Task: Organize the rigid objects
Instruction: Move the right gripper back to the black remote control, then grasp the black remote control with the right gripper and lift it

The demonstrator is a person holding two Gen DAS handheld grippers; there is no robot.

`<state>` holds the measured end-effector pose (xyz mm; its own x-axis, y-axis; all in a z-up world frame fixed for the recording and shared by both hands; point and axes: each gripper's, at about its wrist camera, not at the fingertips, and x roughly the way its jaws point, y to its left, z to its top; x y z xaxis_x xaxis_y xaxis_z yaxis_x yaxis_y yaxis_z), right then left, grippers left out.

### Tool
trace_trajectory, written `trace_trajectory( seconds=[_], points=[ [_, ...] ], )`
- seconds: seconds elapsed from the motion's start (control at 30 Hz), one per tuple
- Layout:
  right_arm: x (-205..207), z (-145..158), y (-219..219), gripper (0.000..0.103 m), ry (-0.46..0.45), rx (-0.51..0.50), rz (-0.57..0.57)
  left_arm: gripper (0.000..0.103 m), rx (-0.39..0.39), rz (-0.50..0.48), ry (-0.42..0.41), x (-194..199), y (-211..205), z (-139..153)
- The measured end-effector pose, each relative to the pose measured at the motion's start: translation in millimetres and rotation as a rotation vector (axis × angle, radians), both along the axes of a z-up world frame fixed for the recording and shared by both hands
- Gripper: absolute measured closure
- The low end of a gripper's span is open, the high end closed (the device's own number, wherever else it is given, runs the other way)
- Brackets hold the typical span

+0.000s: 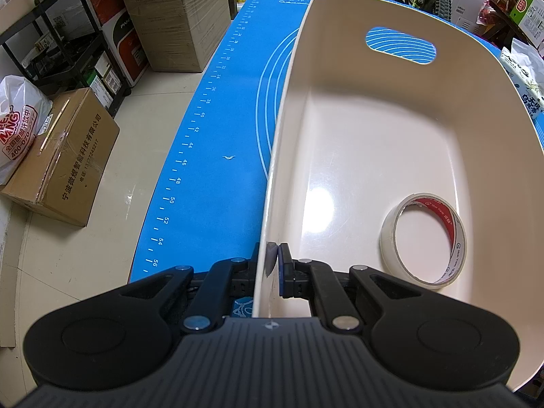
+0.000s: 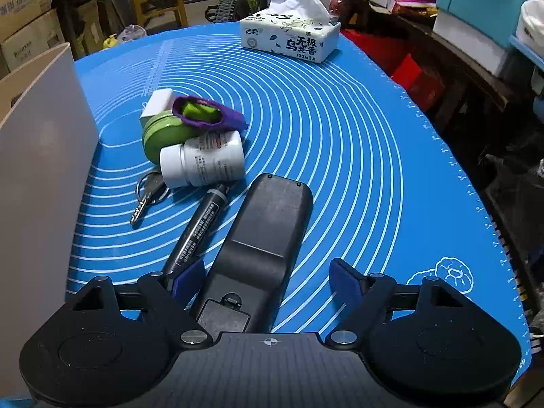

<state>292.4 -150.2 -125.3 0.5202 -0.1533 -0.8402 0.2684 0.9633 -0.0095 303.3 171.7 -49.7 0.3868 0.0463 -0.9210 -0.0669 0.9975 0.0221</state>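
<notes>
The cream plastic bin (image 1: 374, 129) fills the right half of the left wrist view, standing on the blue mat (image 1: 217, 142) that covers the desk. A roll of white tape (image 1: 423, 239) lies inside it at the lower right of the frame, against the bin's right wall. The left gripper (image 1: 273, 255) has its fingers closed on the bin's left wall near the bottom centre of the frame, one finger outside and one inside the rim.

In the right wrist view, a black remote control (image 2: 261, 248) lies back side up on the mat in the lower centre, running between the spread fingers of the right gripper (image 2: 267, 273), which are open on either side of it and not pressing it. Just left of the remote lies a black marker (image 2: 200, 227), its tip toward a white pill bottle (image 2: 204, 161) lying on its side. Left of the marker is a key on a ring (image 2: 146, 197). Above the bottle sit a green round tin (image 2: 163, 134), a purple holder with a green piece inside (image 2: 207, 114), and a small white box (image 2: 156, 103), all clustered together. A tissue pack (image 2: 289, 34) stands well apart at the top centre. The bin's wall (image 2: 40, 142) rises at the left edge. Cardboard boxes (image 1: 64, 156) sit on the floor at the left of the left wrist view.
</notes>
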Motion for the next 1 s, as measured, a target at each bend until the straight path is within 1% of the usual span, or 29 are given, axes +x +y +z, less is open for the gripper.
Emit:
trace_trajectory(
  seconds=[0.1,0.2,0.4,0.5,0.6,0.73,1.0],
  points=[
    [-2.4,0.1,3.7,0.023,-0.007,-0.001,-0.03,0.094,0.002,0.0,0.0,-0.1,0.0,0.1],
    [-6.3,0.5,9.2,0.03,-0.022,-0.001,-0.048,0.094,0.001,0.0,-0.001,-0.2,-0.1,-0.1],
    [-11.2,0.8,14.6,0.034,-0.046,-0.003,-0.083,0.094,0.002,0.0,-0.001,-0.3,0.1,-0.1],
    [-13.5,2.3,19.6,0.046,-0.065,-0.005,-0.081,0.094,0.001,0.0,-0.001,-0.2,-0.2,-0.3],
    [-14.9,2.4,20.7,0.047,-0.076,-0.003,-0.089,0.093,-0.003,0.001,-0.002,-0.7,-0.2,-0.4],
    [-16.1,4.3,14.4,0.047,-0.085,0.04,-0.11,0.093,-0.005,0.002,-0.002,-1.0,-0.4,-0.7],
    [-20.3,18.5,11.4,0.047,-0.142,0.031,-0.111,0.093,-0.005,0.003,-0.002,-0.7,-0.4,-1.0]
  ],
)
